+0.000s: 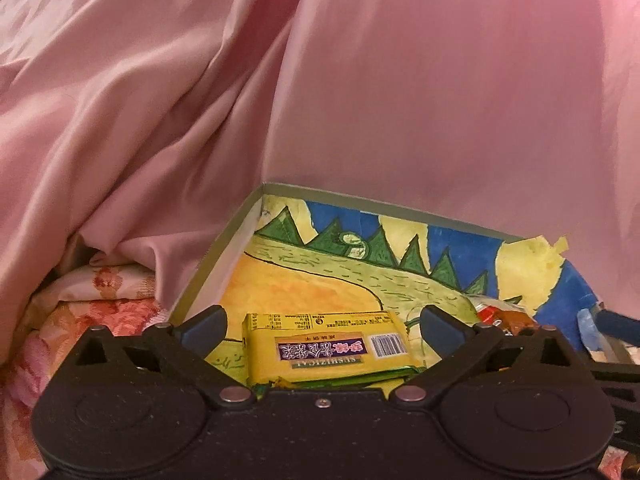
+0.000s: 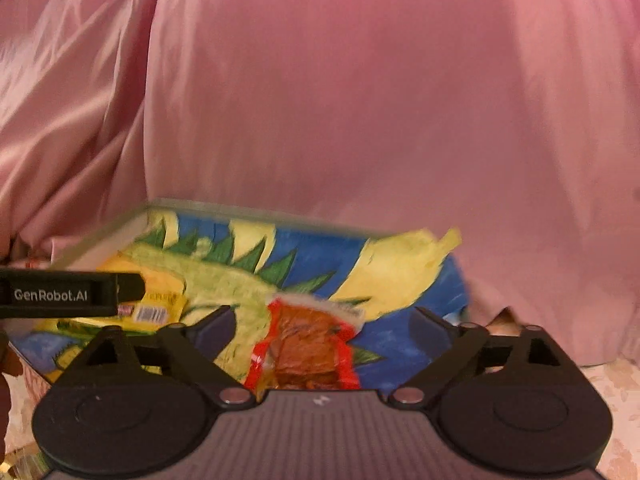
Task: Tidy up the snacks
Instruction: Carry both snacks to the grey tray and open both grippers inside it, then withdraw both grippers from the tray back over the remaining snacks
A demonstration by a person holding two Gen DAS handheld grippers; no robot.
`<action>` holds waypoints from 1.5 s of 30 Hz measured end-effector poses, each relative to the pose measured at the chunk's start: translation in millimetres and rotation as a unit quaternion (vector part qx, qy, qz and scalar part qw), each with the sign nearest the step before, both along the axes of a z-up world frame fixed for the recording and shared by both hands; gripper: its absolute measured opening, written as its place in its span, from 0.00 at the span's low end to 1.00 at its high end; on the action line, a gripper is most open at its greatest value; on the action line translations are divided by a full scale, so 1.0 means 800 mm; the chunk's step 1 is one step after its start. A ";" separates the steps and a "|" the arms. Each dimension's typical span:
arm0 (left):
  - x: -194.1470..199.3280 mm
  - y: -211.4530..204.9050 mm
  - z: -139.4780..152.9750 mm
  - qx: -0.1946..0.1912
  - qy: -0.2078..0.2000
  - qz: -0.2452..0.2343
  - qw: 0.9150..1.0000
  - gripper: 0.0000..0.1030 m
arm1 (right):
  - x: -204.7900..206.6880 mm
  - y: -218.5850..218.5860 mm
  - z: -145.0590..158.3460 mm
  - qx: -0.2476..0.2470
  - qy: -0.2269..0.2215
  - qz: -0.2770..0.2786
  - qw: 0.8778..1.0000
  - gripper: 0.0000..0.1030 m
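Two snack packets lie inside a shallow painted box [image 1: 224, 248], both on its floor. Yellow packet [image 1: 324, 348]: flat, rectangular, purple label strip and a barcode, print upside-down to the camera; it sits near the box's near-left side, between the spread fingers of the left gripper [image 1: 322, 326]. Jaws wide apart, pads not touching it, nothing held. Red packet [image 2: 308, 344]: crinkled red wrapper with a brown window, blurred, lying right of the yellow one, between the fingers of the right gripper [image 2: 324, 326]. That gripper is also wide open and empty.

Box has a grey rim, low walls, a green-spiked dinosaur drawing on yellow and blue. One yellow paper flap [image 2: 404, 264] is torn and curls up at the far-right corner. Pink satin cloth [image 1: 400, 80] hangs right behind the far and left walls, touching the rim. Floral bedding [image 1: 100, 304] lies left of the box. Free floor space inside the box is toward the far side.
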State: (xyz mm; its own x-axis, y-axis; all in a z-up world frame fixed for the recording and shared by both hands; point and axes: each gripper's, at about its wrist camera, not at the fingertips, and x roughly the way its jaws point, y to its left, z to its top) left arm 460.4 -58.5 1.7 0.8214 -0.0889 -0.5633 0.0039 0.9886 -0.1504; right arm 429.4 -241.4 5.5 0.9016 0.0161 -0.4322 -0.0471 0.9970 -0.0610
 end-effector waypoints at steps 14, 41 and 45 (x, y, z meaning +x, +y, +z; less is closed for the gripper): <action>-0.086 0.018 0.046 -0.012 -0.068 0.011 0.998 0.99 | -0.124 -0.005 0.020 -0.050 -0.092 0.023 0.994 1.00; -0.295 0.020 0.000 0.066 -0.082 -0.147 0.984 0.99 | -0.288 -0.002 -0.030 -0.071 0.011 0.173 0.982 1.00; -0.308 0.016 -0.020 0.081 -0.048 -0.170 0.981 0.99 | -0.297 -0.002 -0.047 -0.076 0.046 0.192 0.977 1.00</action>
State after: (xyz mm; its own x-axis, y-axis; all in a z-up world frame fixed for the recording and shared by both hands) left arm 214.4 -45.6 -14.0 0.8098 -0.2833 -0.5138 0.3448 0.9383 0.0262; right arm 192.0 -242.7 -32.2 0.7984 0.2752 -0.5356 -0.4288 0.8843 -0.1847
